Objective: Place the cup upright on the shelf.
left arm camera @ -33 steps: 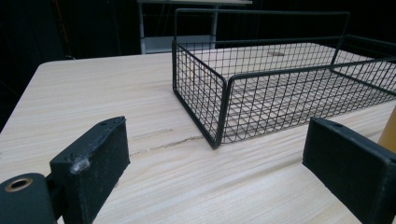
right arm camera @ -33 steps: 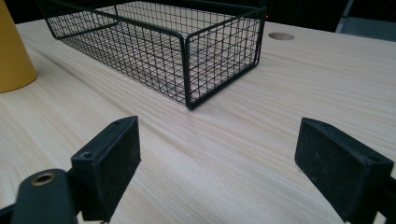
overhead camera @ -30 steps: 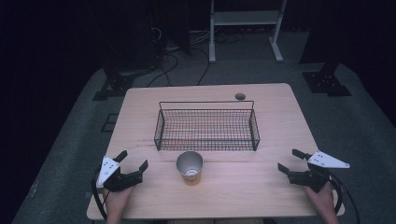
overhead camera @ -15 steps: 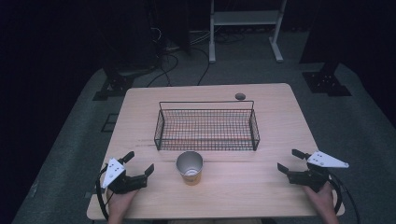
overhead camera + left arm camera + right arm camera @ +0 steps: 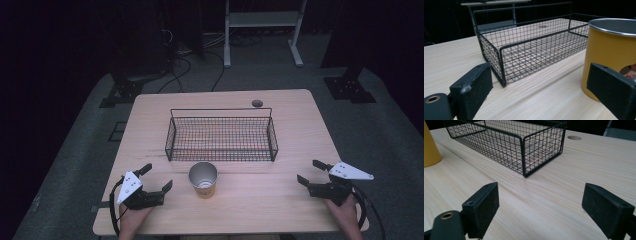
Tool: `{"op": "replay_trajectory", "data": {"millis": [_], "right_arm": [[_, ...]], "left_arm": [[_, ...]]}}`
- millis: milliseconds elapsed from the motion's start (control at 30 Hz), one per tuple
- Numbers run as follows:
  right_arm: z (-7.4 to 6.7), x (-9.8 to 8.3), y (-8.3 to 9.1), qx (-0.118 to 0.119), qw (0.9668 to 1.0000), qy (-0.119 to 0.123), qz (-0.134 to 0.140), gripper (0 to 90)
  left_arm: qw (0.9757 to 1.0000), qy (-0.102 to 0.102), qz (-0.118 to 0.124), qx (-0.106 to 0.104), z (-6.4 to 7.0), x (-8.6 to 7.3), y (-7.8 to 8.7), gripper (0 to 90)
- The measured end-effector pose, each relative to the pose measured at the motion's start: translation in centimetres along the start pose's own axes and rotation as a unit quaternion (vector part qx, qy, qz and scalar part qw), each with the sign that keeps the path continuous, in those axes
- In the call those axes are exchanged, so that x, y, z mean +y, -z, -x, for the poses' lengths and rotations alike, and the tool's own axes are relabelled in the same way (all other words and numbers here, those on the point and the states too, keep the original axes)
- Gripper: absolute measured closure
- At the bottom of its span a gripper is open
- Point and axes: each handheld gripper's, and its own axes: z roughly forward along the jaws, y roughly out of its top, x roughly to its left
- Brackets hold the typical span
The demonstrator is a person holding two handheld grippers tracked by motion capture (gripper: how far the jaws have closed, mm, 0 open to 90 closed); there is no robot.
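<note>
From above I see my left gripper [image 5: 157, 178] and right gripper [image 5: 311, 172] both spread wide, holding nothing; the yellow cup [image 5: 203, 179] stands upright between them, just in front of the wire basket [image 5: 221, 134]; the left gripper view reveals a printed picture on the cup; basket and cup look empty.

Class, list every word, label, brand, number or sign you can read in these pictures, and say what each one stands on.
None can be read.
Cup: a red and white printed picture shows at its lower edge behind the left gripper's fingers; mostly hidden, no letters legible.
Basket, table, right gripper: no text or labels visible.
</note>
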Motion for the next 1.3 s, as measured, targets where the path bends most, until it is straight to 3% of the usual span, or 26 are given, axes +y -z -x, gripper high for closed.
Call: {"op": "replay_trajectory", "data": {"millis": [667, 1000, 1300], "right_arm": [[0.0, 0.0, 0.0, 0.000, 1.0000, 0.001, 0.000, 13.2], [0.0, 0.0, 0.0, 0.000, 1.0000, -0.002, 0.001, 13.2], [0.0, 0.0, 0.0, 0.000, 1.0000, -0.001, 0.000, 13.2]], "left_arm": [[0.9985, -0.014, 0.010, -0.052, 1.2, 0.4, -0.2, 2.1], [0.9951, -0.016, 0.023, -0.095, 1.9, 0.6, -0.4, 2.1], [0.9925, -0.023, 0.022, -0.118, 2.7, 0.8, -0.8, 2.1]]}}
